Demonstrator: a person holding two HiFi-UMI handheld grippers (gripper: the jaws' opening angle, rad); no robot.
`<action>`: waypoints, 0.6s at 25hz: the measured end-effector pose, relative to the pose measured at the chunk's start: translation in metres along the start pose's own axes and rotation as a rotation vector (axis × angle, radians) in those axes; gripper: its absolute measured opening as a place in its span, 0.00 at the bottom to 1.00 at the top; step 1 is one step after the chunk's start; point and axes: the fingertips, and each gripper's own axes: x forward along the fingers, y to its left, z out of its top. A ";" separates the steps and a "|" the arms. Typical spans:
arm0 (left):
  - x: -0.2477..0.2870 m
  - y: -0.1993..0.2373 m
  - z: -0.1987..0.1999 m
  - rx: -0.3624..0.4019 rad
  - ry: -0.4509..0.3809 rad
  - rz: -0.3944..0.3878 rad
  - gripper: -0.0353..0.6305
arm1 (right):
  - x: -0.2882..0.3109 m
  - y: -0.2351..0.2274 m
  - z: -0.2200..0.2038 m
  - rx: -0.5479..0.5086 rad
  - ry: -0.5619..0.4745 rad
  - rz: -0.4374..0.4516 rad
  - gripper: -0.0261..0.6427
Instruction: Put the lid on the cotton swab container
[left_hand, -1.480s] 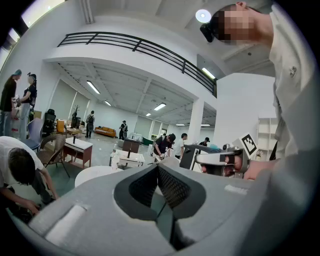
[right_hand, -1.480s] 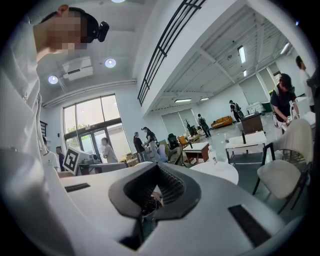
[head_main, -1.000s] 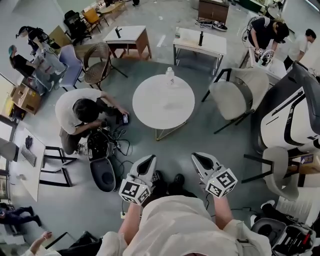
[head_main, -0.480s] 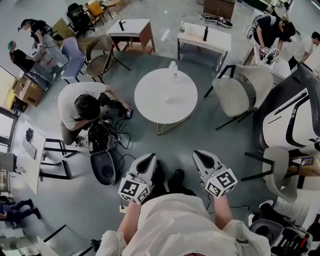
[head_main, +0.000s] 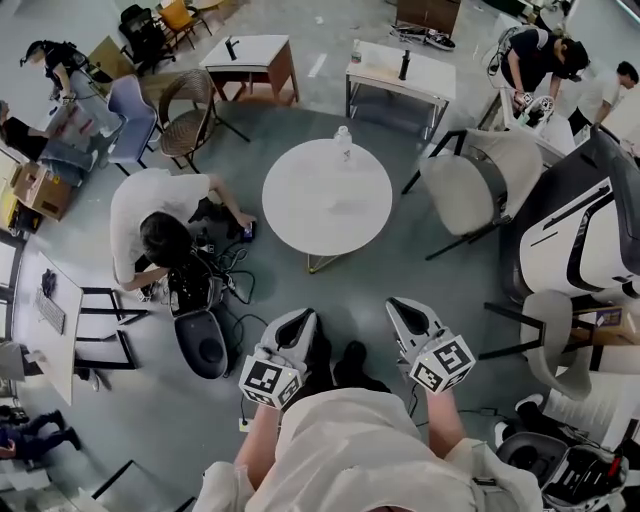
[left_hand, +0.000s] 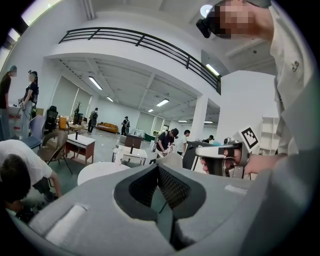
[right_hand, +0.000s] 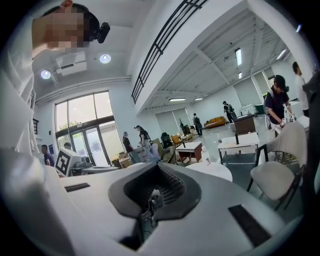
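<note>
Jaws of the left gripper are sitting pressed together with nothing between them, and the right gripper is matching it, closed tight and empty. Both are hanging side by side at the lower middle of the head view, pointing up the frame across the floor toward a round white table at the centre. Near that table's far edge, at its upper middle, a small pale bottle-like thing is standing upright. It is showing too small to say whether it is the cotton swab container, and no lid is showing that I can pick out. It is lying straight up-frame from the grippers and well apart from them, falling about midway between the two, so neither hand is looking clearly nearer. By my reading the task is not yet under way: both sets of jaws are needing to open before anything gets picked up. A crouching person is working at the left of the table, off the line between grippers and table
</note>
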 end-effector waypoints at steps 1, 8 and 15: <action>0.004 0.005 0.003 0.020 0.005 -0.006 0.07 | 0.004 -0.002 0.003 0.000 -0.001 -0.010 0.05; 0.027 0.053 0.035 0.060 -0.025 -0.053 0.07 | 0.045 -0.012 0.035 -0.007 -0.035 -0.076 0.05; 0.042 0.097 0.049 0.072 -0.034 -0.113 0.07 | 0.084 -0.012 0.052 0.008 -0.066 -0.138 0.05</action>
